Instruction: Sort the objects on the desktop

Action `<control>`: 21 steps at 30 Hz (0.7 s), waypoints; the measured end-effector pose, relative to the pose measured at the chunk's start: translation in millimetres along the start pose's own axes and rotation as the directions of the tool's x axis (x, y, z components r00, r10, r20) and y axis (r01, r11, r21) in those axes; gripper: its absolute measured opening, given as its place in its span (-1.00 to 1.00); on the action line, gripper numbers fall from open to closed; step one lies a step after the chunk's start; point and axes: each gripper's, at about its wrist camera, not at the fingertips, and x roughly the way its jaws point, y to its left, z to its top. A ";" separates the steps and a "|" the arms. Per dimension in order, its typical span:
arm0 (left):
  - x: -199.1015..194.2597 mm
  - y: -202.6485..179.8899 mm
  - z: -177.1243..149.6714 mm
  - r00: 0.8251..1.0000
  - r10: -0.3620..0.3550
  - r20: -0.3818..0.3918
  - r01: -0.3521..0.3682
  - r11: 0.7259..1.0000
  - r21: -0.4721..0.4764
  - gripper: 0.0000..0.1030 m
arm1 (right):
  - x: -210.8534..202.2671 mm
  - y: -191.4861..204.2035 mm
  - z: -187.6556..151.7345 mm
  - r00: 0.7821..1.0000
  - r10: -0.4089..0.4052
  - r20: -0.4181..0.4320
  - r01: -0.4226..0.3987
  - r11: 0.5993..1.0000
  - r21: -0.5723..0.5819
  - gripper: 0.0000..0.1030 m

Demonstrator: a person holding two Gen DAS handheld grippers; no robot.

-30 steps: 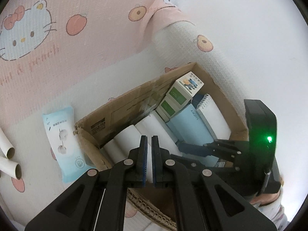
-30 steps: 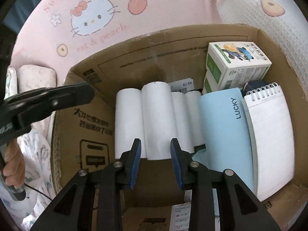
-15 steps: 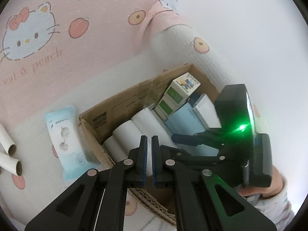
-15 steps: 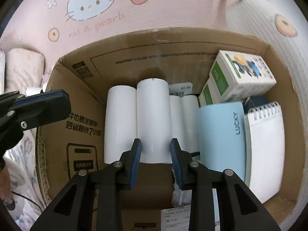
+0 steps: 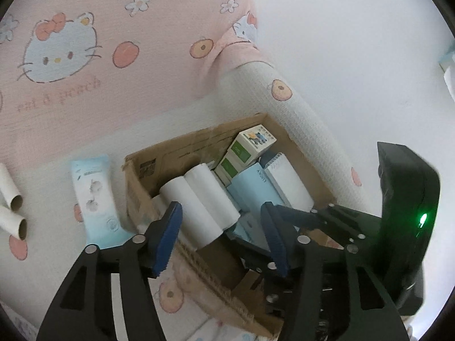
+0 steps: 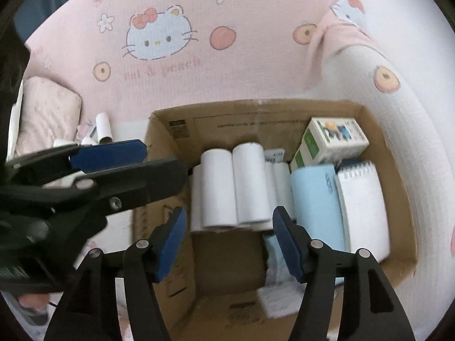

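Note:
An open cardboard box (image 5: 170, 156) (image 6: 227, 122) lies on a pink cartoon-cat bedsheet. Inside it are several white paper rolls (image 5: 204, 199) (image 6: 236, 184), a light blue notebook (image 5: 250, 187) (image 6: 315, 199), a spiral notepad (image 5: 287, 182) (image 6: 364, 199) and small green-and-white boxes (image 5: 247, 147) (image 6: 332, 139). My left gripper (image 5: 221, 227) (image 6: 165, 160) hovers over the box's near left corner. Its jaws are opening, with nothing between them. My right gripper (image 6: 230, 227) hangs above the box's bare near floor. Its jaws are also opening and hold nothing.
A light blue tissue pack (image 5: 96, 196) lies left of the box, and cardboard tubes (image 5: 11, 204) (image 6: 103, 128) lie farther left. A pink pillow (image 6: 48, 113) sits at the far left. A white wall rises behind the bed on the right.
Both grippers' jaws have spread wide, the left from fully shut and the right from a narrow gap. Both have drawn back and up, so the box looks smaller.

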 end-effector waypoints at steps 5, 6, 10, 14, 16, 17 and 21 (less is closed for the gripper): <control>-22.7 8.3 -24.9 0.998 0.042 0.043 -0.039 0.997 -0.064 0.30 | -19.5 -9.4 -25.5 0.993 0.114 -0.023 -0.111 0.988 0.110 0.24; -28.1 11.8 -31.3 0.997 0.041 0.065 -0.035 0.995 -0.093 0.31 | -20.8 -8.6 -25.2 0.995 0.101 -0.027 -0.097 0.989 0.111 0.24; -50.7 25.3 -53.0 0.992 0.027 0.126 -0.007 0.987 -0.160 0.32 | -24.4 8.3 -30.3 0.997 0.077 -0.007 -0.075 0.990 0.121 0.25; -70.1 29.7 -55.5 0.990 0.037 0.135 -0.018 0.990 -0.143 0.32 | -37.1 23.6 -41.8 0.994 0.106 -0.001 -0.105 0.984 0.145 0.26; -81.2 28.7 -55.7 0.986 0.056 0.159 -0.035 0.991 -0.128 0.34 | -40.5 26.3 -43.6 0.994 0.110 0.012 -0.111 0.976 0.187 0.28; -85.4 28.4 -55.1 0.985 0.065 0.160 -0.045 0.991 -0.125 0.35 | -41.7 25.0 -43.8 0.993 0.117 0.016 -0.117 0.971 0.207 0.29; -102.3 27.8 -59.4 0.981 0.069 0.182 -0.043 0.989 -0.144 0.42 | -53.5 27.2 -55.9 0.985 0.168 0.040 -0.172 0.930 0.324 0.29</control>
